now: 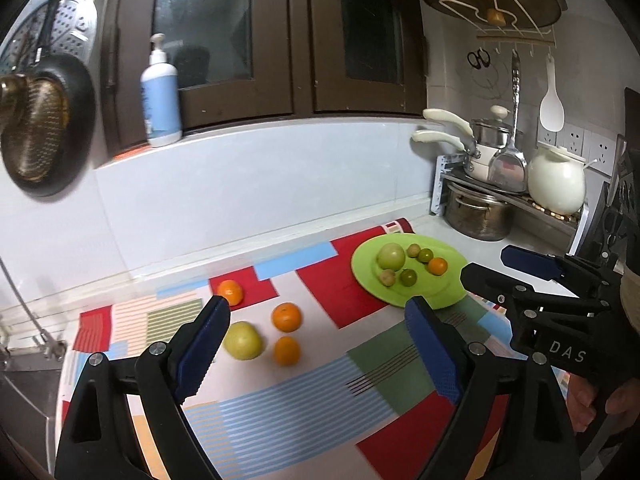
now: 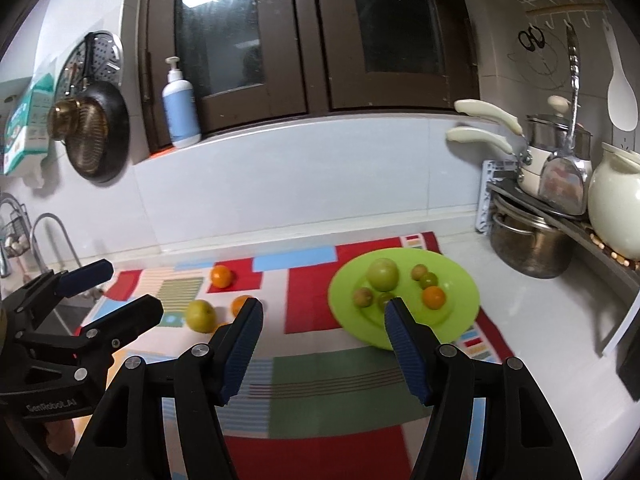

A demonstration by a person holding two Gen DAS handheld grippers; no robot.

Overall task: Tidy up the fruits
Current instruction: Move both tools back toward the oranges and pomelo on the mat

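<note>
A green plate [image 1: 424,294] [image 2: 460,280] on the patterned mat holds a green apple [image 1: 391,256] [image 2: 383,273], a small orange [image 1: 437,266] [image 2: 433,297] and several small green and brown fruits. Left of it on the mat lie three oranges [image 1: 286,317] [image 1: 231,292] [image 1: 286,351] and a yellow-green apple [image 1: 242,340] [image 2: 201,315]. My left gripper [image 1: 318,308] is open and empty, above the mat just behind the loose fruit. My right gripper [image 2: 324,308] is open and empty, in front of the plate; it also shows in the left wrist view [image 1: 496,268].
A patterned mat [image 1: 280,400] covers the counter. A rack with pots [image 1: 480,216] and a white jar [image 1: 556,184] stands at the right. A sink and tap [image 2: 44,236] are at the left. A pump bottle [image 1: 160,96] stands on the window ledge.
</note>
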